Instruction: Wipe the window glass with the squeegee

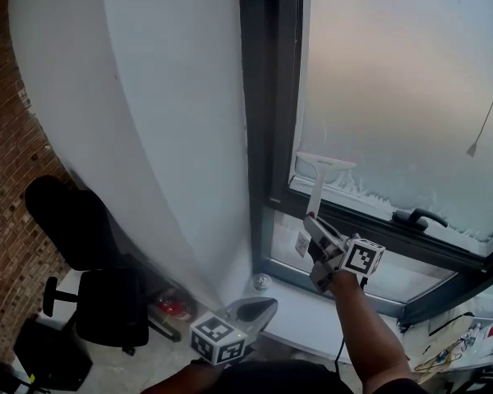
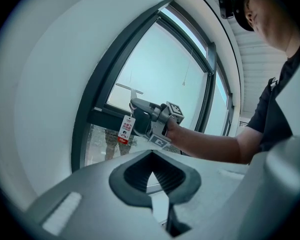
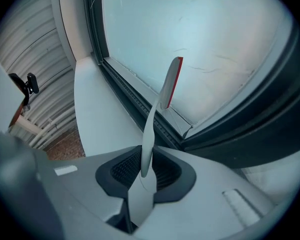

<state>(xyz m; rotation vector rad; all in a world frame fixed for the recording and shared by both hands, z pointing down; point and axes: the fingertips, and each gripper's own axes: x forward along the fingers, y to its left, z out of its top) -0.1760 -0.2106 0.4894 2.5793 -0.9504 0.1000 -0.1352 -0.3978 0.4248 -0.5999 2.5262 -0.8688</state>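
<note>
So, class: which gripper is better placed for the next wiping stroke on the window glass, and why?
Right. The right gripper is shut on the squeegee, its blade by the lower edge of the window glass. The left gripper hangs low, away from the glass, shut on nothing.

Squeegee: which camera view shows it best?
Head view: the squeegee shows broadside, blade at the window glass. The right gripper view sees it edge-on, clamped in the right gripper; the left gripper view shows it small, distant.

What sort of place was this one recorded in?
Likely an office or workroom, indoors: a black swivel chair stands below, a brick wall runs at the left, and there is a large dark-framed window with a latch handle.
</note>
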